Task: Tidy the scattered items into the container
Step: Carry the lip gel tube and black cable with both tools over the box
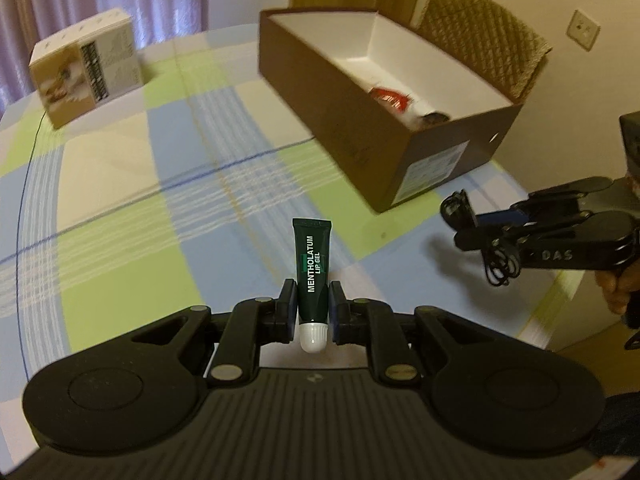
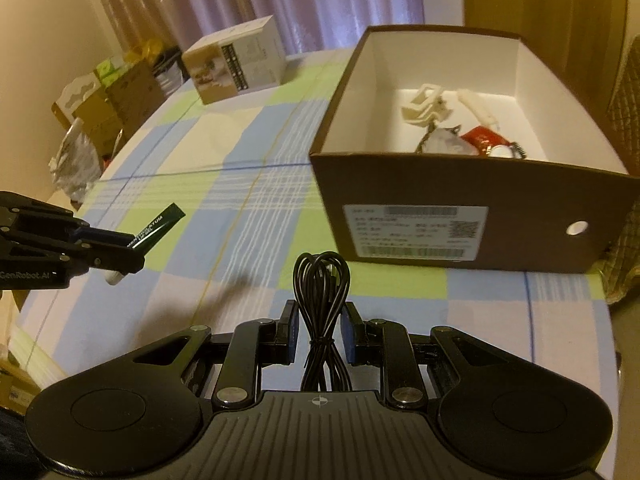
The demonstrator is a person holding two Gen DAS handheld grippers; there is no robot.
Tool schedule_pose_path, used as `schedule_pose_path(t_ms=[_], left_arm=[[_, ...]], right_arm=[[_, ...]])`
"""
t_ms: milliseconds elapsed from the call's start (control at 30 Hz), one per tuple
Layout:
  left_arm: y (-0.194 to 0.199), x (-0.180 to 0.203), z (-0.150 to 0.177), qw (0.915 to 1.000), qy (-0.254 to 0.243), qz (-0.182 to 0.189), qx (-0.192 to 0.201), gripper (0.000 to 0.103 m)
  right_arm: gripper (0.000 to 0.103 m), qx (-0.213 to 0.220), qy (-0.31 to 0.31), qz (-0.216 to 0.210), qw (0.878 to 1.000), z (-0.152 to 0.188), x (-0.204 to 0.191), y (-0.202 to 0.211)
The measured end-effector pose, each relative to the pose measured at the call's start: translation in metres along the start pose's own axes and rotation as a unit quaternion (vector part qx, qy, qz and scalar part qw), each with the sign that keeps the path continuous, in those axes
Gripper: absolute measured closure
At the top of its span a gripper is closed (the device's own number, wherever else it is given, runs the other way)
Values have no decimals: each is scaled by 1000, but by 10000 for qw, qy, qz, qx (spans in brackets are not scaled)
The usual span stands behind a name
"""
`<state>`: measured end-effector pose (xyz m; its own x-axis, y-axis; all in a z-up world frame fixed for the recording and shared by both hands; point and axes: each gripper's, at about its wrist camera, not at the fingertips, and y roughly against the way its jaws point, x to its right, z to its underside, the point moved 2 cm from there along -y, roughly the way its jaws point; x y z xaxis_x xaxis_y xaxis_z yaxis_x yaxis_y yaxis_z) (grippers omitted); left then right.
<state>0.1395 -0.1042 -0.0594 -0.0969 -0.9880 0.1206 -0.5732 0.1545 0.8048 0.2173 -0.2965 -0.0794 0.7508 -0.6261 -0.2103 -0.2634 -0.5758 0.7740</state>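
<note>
My left gripper is shut on a dark green lip gel tube, white cap toward the camera, held above the checked tablecloth. The same tube shows at the left of the right wrist view. My right gripper is shut on a bundled black cable; from the left wrist view the cable dangles at the far right. The open brown cardboard box stands ahead of both grippers, holding several items, among them a red packet and white plastic pieces.
A small white and tan carton stands at the table's far side. A wicker chair back rises behind the brown box. Stacked boxes and bags sit on the floor beyond the table's left edge. A hand holds the right gripper.
</note>
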Motion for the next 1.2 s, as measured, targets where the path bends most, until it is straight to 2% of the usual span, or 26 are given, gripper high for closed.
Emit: schedule_pose_path(t_ms=[367,667,933,1200], left_arm=[[-2,31,-42,9984,-146,401,380,91],[-19,62,-75,9962,-150,645,565,91],[-39,75,-112,9951,-83,657,735,91],[-67,78,-163,9945,79,544,894,91]], right_arm=[[84,373,-112,57,9992,-18,23,33],[84,643,-309,53,9974,-44,60,54],[84,938,-337,-16,9950,-80,95,62],[84,1050,-218,-133,9941,-131,127,40]])
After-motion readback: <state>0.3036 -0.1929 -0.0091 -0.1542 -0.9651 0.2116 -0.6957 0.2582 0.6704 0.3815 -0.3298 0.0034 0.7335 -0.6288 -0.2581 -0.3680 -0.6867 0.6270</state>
